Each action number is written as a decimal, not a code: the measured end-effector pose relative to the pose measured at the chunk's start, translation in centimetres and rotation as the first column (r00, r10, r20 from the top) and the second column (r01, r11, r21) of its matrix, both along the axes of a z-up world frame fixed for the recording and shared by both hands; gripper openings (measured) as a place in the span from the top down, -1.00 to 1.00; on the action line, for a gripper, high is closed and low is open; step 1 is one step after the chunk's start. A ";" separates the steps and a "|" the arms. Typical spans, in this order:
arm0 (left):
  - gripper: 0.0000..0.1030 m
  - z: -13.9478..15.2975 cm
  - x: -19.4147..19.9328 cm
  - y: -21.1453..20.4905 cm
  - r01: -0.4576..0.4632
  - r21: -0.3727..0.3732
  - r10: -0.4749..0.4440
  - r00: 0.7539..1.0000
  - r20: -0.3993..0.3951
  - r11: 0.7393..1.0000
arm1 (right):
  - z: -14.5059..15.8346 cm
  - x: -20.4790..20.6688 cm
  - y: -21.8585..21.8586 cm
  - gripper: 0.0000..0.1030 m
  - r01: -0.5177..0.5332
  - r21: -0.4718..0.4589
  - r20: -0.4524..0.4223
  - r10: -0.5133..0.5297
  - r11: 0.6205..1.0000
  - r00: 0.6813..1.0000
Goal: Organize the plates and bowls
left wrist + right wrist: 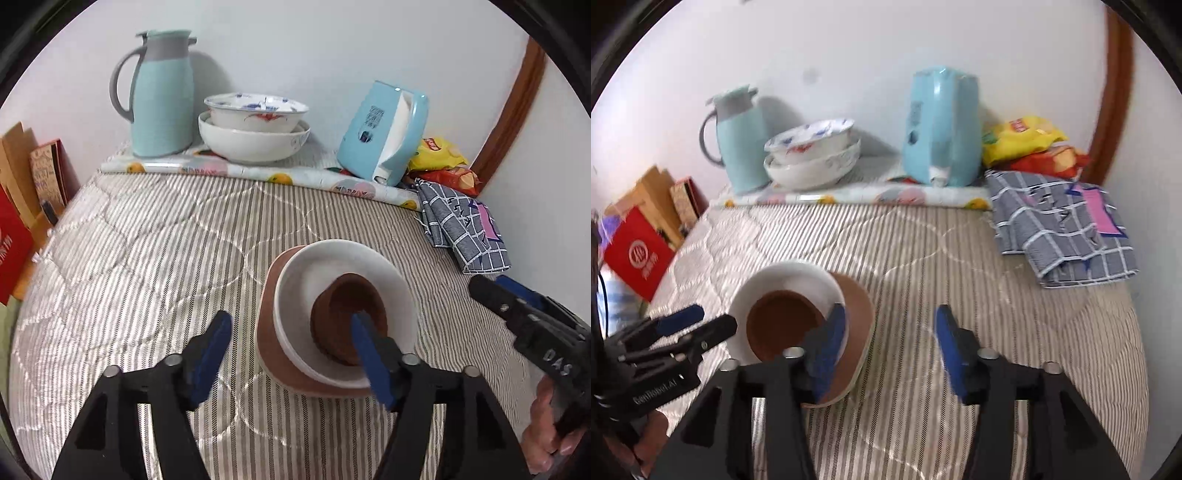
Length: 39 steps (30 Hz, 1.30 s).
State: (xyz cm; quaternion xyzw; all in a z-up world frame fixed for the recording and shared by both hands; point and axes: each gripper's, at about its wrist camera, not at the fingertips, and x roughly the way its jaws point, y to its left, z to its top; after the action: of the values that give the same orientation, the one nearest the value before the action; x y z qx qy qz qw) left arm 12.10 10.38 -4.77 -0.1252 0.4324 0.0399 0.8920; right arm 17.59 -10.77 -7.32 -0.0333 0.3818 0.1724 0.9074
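On the striped quilt (pixel 155 236) that covers the whole surface, a floral mat (pixel 258 173) runs along the back wall. On the mat stand a mint jug (pixel 162 96), two white bowls (pixel 255 125) nested one in the other, and a blue tissue holder (pixel 384 133). Snack bags (pixel 443 158) and a checked cloth (pixel 461 229) lie at the right. Nearer the cameras sits a stack: a brown plate (pixel 269 332) beneath, a white bowl (pixel 332 266) on it, a brown bowl (pixel 351 306) inside that. Left gripper (pixel 291 354) hangs over the stack's left rim, jaws apart, gripping nothing. Right gripper (pixel 890 343) hangs at its right side, jaws likewise apart and empty.
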 end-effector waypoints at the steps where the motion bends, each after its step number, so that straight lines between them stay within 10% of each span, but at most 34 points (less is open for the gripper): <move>1: -0.44 0.3 -0.3 -0.2 -0.002 0.005 0.002 1.000 0.009 1.000 | 0.3 -0.4 -0.4 -0.19 0.012 0.011 0.006 -0.012 1.000 1.000; 17: -0.80 5.5 -4.2 -4.6 -0.038 0.096 0.027 0.994 0.110 0.995 | 2.7 -6.4 -4.5 -0.78 0.128 -0.006 0.044 -0.127 0.992 0.991; 39: -0.81 7.2 -6.5 -7.3 -0.037 0.119 0.022 0.992 0.123 0.992 | 3.5 -9.9 -7.3 -0.79 0.156 0.027 0.047 -0.158 0.987 0.986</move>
State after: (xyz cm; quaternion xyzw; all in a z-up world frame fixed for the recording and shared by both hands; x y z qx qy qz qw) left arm 5.64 3.07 2.42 -0.0795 0.3724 0.0716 0.9219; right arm 7.64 -18.05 -3.84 0.0031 0.3591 0.1039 0.9275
